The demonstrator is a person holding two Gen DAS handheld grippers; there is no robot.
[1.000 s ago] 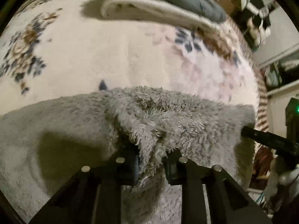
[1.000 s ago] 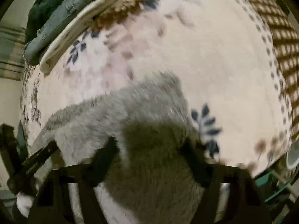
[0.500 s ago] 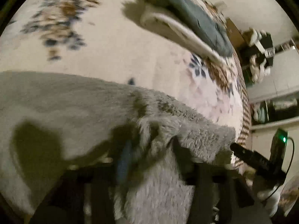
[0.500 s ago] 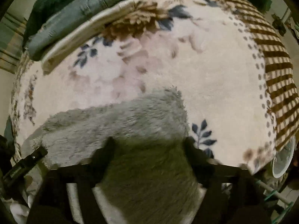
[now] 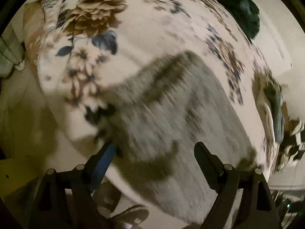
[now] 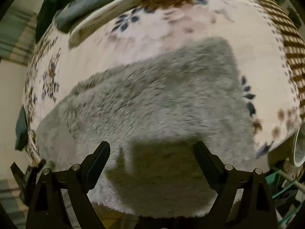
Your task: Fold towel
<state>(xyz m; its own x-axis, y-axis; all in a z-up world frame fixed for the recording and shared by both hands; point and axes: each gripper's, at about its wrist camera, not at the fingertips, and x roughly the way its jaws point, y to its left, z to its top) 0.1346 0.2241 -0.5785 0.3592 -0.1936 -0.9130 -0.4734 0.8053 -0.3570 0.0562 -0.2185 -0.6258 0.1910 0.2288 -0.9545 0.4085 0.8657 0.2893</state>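
A fluffy grey towel point(image 6: 156, 99) lies flat on a cream floral blanket point(image 6: 200, 19), reaching the blanket's near edge. It shows blurred in the left wrist view as the grey towel point(image 5: 181, 114). My left gripper point(image 5: 154, 148) hangs above the towel, open, with nothing between its fingers. My right gripper point(image 6: 152, 148) also stands open over the towel's near part, its shadow falling on the pile. Neither gripper touches the towel.
A folded dark grey-green and cream bundle point(image 6: 89, 7) lies at the blanket's far edge, seen also as the bundle point(image 5: 274, 112). A dark green cloth point(image 5: 242, 13) sits at the far side. A white cup point(image 6: 299, 148) stands at the right, beyond the blanket's striped border point(image 6: 289, 43).
My left gripper has let go of the towel, opened and swung away to a new angle. The towel has dropped flat. The right gripper has pulled back and up, still open.
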